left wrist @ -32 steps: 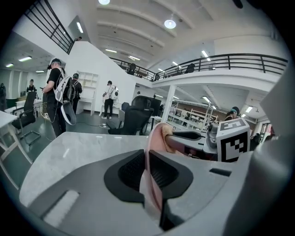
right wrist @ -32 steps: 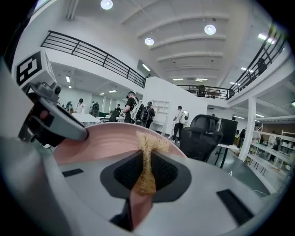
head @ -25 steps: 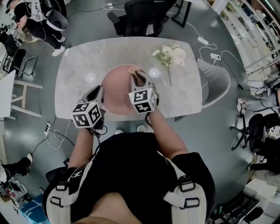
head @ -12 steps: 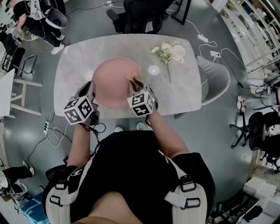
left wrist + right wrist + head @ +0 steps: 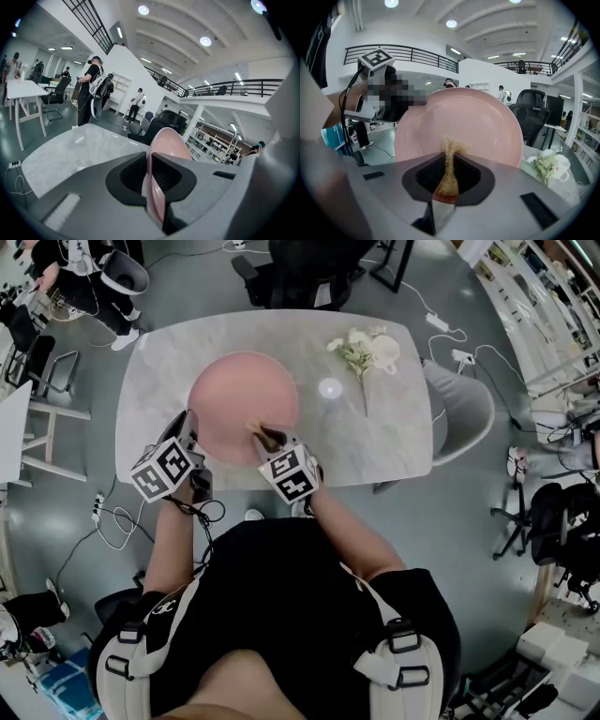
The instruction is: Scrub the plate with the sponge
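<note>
Bright, even indoor light fills all three views. It comes from round recessed ceiling lamps (image 5: 205,41), seen at one o'clock in the left gripper view and at twelve o'clock in the right gripper view. The light is diffuse, so shadows stay soft and faint. The pale grey marbled tabletop (image 5: 394,437) looks bright and slightly washed out in the head view. The round pink plate (image 5: 459,122) is evenly lit, without harsh glare. Strong fisheye bending curves the black balcony railings (image 5: 243,86) and the table edges, and the corners fall to black. In both gripper views the closest surfaces, at six o'clock, are soft and out of focus.
</note>
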Demonstrator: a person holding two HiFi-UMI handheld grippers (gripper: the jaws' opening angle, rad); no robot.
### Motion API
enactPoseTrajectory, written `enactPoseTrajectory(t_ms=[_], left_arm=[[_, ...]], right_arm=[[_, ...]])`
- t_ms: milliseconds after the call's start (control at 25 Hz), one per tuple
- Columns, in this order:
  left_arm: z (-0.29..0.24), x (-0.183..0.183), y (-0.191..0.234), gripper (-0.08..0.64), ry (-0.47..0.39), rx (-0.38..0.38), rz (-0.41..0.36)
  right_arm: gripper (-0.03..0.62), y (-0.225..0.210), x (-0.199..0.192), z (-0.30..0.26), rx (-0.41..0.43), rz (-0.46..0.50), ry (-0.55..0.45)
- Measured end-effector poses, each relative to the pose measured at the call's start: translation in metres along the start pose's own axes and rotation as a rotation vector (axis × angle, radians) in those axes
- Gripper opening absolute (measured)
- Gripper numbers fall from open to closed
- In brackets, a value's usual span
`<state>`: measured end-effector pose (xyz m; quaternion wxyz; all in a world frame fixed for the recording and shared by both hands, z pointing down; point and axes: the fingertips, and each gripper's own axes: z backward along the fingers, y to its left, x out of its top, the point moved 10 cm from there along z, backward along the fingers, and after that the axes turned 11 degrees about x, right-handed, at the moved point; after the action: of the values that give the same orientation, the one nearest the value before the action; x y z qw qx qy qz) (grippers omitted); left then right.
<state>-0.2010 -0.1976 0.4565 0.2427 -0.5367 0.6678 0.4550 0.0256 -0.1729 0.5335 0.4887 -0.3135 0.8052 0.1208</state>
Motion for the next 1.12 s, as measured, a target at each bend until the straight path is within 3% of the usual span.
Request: enactPoseTrajectory(t_ms=[240, 400, 600, 920, 1120], left_arm=[[0.002, 0.0, 0.006, 0.032, -0.025, 0.03, 0.026], [0.004, -0.004, 0.004, 0.032, -0.018, 0.034, -0.001], [0.003, -0.014, -0.01, 0.032, -0.002, -0.012, -0.061], [0.01, -0.025, -0.029, 0.032, 0.034, -0.088, -0.131], [0.017, -0.03, -0.034, 0.032, 0.035, -0.092, -0.145]], right_arm=[[0.052, 0.011, 0.012, -0.004, 0.045, -0.007, 0.042], [0.054, 0.031, 0.019, -0.012, 0.151, 0.076, 0.103], [0.054, 0.041, 0.027, -0.022, 0.217, 0.148, 0.072], [0.054, 0.011, 0.058, -0.012, 0.141, 0.192, -0.04], [0.054, -0.014, 0.066, -0.003, 0.078, 0.175, -0.069]])
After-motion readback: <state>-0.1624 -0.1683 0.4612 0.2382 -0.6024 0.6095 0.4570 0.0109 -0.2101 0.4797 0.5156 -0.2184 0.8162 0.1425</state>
